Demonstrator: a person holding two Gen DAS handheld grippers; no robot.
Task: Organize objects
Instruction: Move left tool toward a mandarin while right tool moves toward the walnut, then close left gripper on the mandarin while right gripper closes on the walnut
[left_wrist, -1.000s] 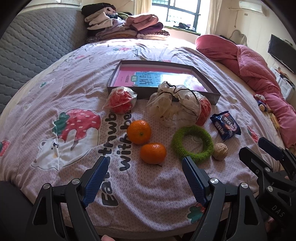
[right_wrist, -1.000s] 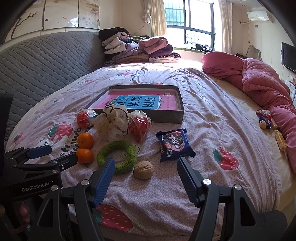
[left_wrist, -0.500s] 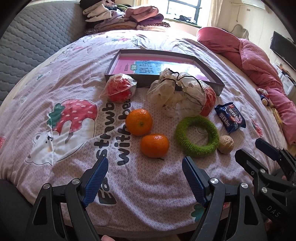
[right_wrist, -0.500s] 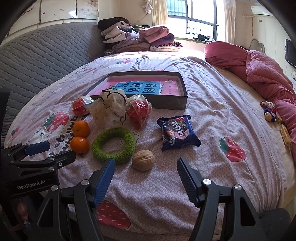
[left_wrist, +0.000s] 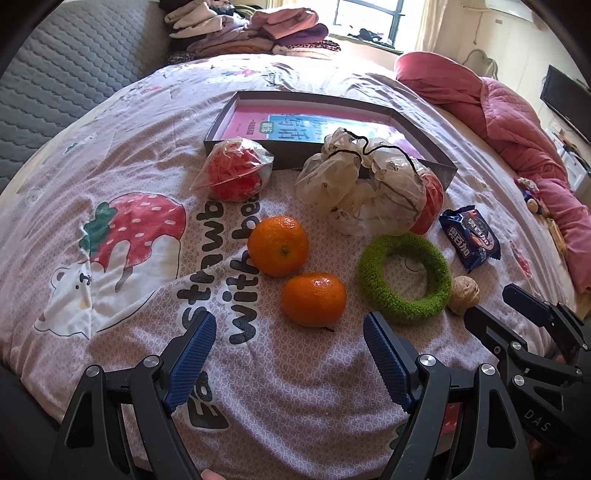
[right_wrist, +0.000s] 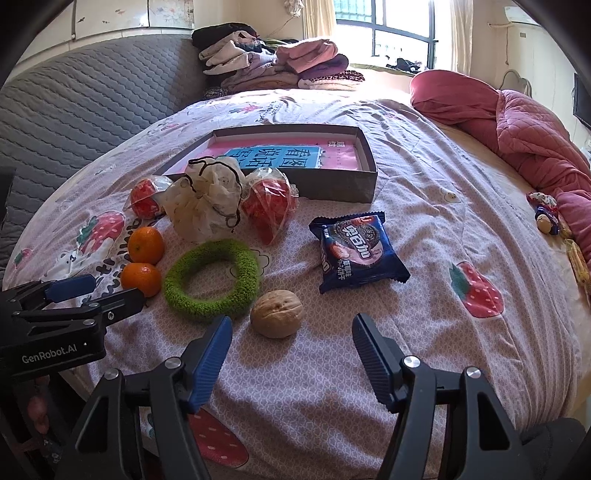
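Note:
On the bedspread lie two tangerines (left_wrist: 277, 245) (left_wrist: 313, 299), a green fuzzy ring (left_wrist: 402, 308), a walnut (right_wrist: 277, 314) and a blue cookie packet (right_wrist: 360, 251). Behind them sit a crumpled whitish bag with a black string (left_wrist: 362, 184), two clear bags of red pieces (left_wrist: 234, 173) (right_wrist: 269, 203), and a shallow grey box (right_wrist: 332, 188) with a pink book inside. My left gripper (left_wrist: 288, 320) is open just short of the nearer tangerine. My right gripper (right_wrist: 291, 320) has its jaws closing, still wide, with the walnut just ahead and nothing between the pads.
A rumpled pink quilt (right_wrist: 517, 125) lies along the right side of the bed. Folded clothes (right_wrist: 273, 62) are piled at the far end by the window. A grey padded headboard (right_wrist: 74, 110) runs along the left. A small toy (right_wrist: 546, 218) rests near the quilt.
Both grippers have sunk toward the bedspread and come closer to the objects, which now look larger. The right jaws have narrowed slightly. Nothing on the bed has moved.

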